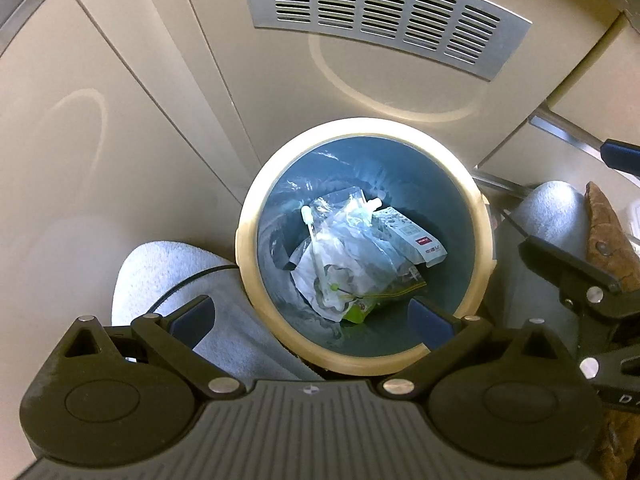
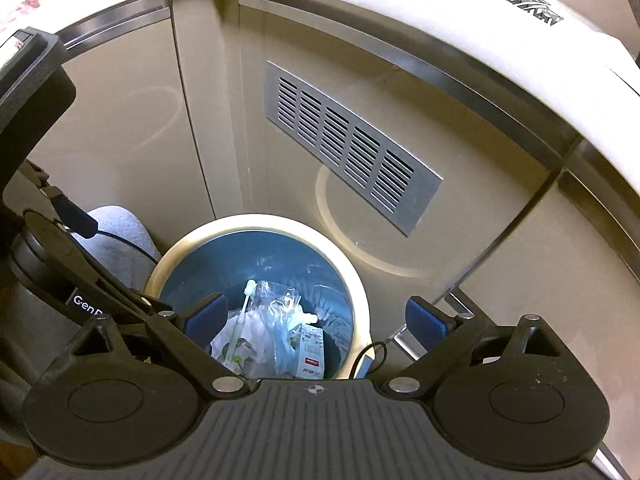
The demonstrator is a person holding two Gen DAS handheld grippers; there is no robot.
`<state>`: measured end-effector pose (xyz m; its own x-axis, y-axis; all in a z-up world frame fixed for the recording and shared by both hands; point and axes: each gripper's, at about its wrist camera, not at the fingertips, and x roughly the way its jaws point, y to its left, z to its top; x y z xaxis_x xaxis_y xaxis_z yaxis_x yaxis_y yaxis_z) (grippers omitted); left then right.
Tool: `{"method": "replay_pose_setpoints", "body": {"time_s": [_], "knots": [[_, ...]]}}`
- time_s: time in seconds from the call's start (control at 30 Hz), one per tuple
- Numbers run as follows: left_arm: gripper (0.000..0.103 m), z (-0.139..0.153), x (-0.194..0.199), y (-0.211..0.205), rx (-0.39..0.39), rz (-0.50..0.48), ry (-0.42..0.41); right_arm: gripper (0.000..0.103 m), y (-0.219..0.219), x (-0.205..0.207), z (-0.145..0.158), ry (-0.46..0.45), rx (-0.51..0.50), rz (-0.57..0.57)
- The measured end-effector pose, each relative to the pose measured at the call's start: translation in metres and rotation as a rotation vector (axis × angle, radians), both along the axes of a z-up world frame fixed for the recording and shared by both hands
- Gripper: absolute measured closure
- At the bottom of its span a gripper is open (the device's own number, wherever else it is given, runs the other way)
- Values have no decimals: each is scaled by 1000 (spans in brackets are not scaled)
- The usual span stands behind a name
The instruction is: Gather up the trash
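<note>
A round bin with a cream rim (image 1: 486, 240) and a blue liner stands on the floor against a beige cabinet. Inside lies a pile of trash (image 1: 352, 256): clear plastic wrappers, a white swab stick, a small carton and a green packet. My left gripper (image 1: 312, 316) hangs open and empty above the bin's near edge. In the right wrist view the bin rim (image 2: 362, 292) and the trash (image 2: 276, 332) show below my right gripper (image 2: 320, 318), which is open and empty over the bin.
The cabinet front carries a metal vent grille (image 1: 384, 12), also in the right wrist view (image 2: 348, 148). A white countertop edge (image 2: 460, 20) runs above. Grey-clad knees (image 1: 168, 280) flank the bin. The right gripper's body (image 1: 576, 276) is at the left view's right edge.
</note>
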<state>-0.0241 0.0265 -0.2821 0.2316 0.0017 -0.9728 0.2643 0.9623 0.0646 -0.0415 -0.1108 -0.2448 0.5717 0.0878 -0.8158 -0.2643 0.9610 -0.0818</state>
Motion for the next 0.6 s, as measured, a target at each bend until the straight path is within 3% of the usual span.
{"method": "replay_pose_setpoints", "body": {"time_s": [0.6], "knots": [[0, 3, -3, -6, 53, -41, -5, 7, -1, -1, 3, 2, 1, -14]]}}
